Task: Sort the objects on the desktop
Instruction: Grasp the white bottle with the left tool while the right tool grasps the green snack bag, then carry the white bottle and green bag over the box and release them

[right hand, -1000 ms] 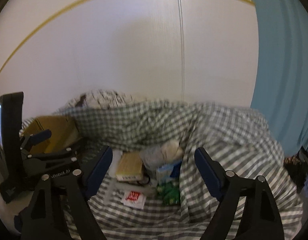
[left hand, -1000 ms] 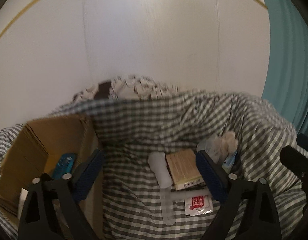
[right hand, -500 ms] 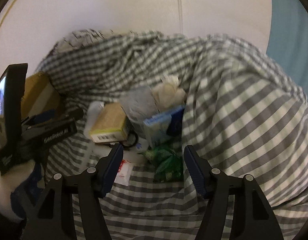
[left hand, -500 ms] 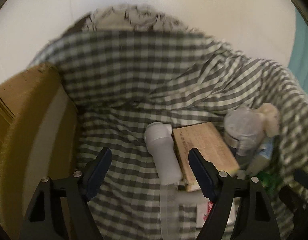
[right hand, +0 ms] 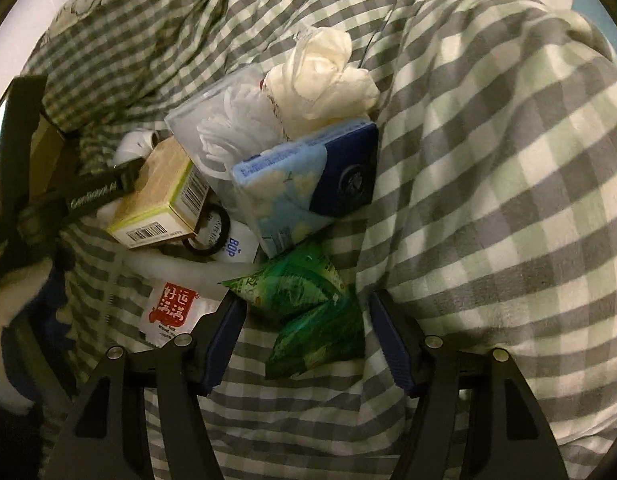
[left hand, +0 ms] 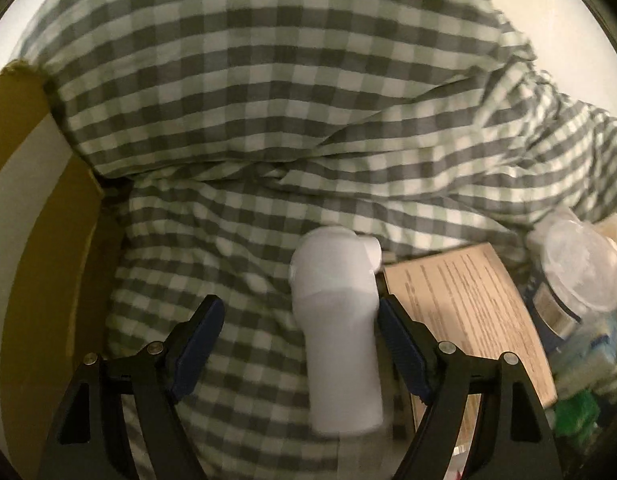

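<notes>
A pile of small objects lies on a grey checked cloth (left hand: 268, 92). My left gripper (left hand: 300, 344) is open around a white plastic bottle (left hand: 336, 320), whose body lies between the fingers, close to the right one. A tan box (left hand: 468, 308) lies just right of it. My right gripper (right hand: 304, 340) is open with a green packet (right hand: 308, 304) between its fingertips. Above the packet are a blue tissue pack (right hand: 304, 184), a clear tub of cotton swabs (right hand: 228, 128), a crumpled white bag (right hand: 324, 76), the tan barcode box (right hand: 160, 200) and a red-and-white sachet (right hand: 172, 308).
A cardboard box (left hand: 32, 240) stands at the left, open. The cloth rises in thick folds behind and to the right (right hand: 488, 200). The left gripper's black body (right hand: 48, 200) shows at the left in the right wrist view. A white wall is behind.
Both grippers have dropped and moved in toward the pile. The left one now straddles the white bottle; the right one now straddles the green packet. Both have narrowed somewhat.
</notes>
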`<state>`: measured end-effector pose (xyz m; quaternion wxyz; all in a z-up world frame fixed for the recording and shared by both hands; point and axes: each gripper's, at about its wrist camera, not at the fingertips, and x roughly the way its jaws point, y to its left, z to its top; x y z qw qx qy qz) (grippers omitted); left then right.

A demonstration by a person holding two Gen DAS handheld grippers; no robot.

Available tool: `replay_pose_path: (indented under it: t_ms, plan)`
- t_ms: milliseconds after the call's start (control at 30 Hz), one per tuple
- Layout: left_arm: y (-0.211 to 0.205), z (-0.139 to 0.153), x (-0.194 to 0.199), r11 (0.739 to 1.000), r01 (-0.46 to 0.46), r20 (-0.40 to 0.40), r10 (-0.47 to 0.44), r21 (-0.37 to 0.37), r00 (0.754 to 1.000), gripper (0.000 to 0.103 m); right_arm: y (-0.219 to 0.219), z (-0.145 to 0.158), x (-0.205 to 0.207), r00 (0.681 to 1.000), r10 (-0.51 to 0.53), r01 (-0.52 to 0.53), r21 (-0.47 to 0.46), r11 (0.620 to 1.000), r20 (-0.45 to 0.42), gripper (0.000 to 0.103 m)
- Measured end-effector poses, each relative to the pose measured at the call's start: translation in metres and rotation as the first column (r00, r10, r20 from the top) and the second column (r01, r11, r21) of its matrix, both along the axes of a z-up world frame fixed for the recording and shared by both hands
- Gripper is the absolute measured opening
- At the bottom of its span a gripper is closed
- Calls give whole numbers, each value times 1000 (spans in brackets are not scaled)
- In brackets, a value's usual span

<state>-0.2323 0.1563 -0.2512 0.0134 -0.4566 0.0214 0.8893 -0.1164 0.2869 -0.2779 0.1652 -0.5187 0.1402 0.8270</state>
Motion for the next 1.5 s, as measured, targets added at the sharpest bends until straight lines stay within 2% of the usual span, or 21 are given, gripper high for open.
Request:
replay_pose_path:
  t_ms: [100,200,233,267,300,600,833,1033,1200,1300,1500]
  plan:
    - [-2,-7,-11,1000,-17,8,17,-3,1000,82,1,-1,1,1000,0,0,-6,1000,-4,57]
    - [-8,-10,-17,999,-32,38,31,31,999,79,0,1,3,1000,7,-7,-3,1000,-12,48]
    - [-10,-9,-15,999,-26,40,25,31,999,68,-1,2,3,1000,8,-8,-2,1000,-17,47]
    - [-8,-10,-13,1000,-11,46,11,17,999,49,-1,3,5,1000,11,-11,-3,1000,-25,45]
    - [-6,-11,-10,1000,7,54,-8,9,999,45,-2,3,4,999,12,-12,-5,1000,-30,42]
    - [-13,9,29,999,39,18,-40,19,999,44,-6,22,18,993,23,-23,8,1000,-116,29]
    - [-15,38,72,995,90,-26,-89,46,996,44,-10,40,36,978,26,-24,8,1000,-207,24]
    - [-23,65,113,989,127,-66,-123,71,990,44,-20,58,58,955,13,-6,25,1000,-297,22]
    - [-24,104,125,983,165,-121,-154,80,981,44,-32,73,73,936,-19,38,47,998,-352,17]
    - [-32,122,130,979,186,-151,-173,78,973,44,-39,84,80,924,-6,29,55,998,-383,13]
    - [-48,145,151,977,197,-201,-177,85,963,44,-64,98,88,920,36,9,112,994,-390,12]
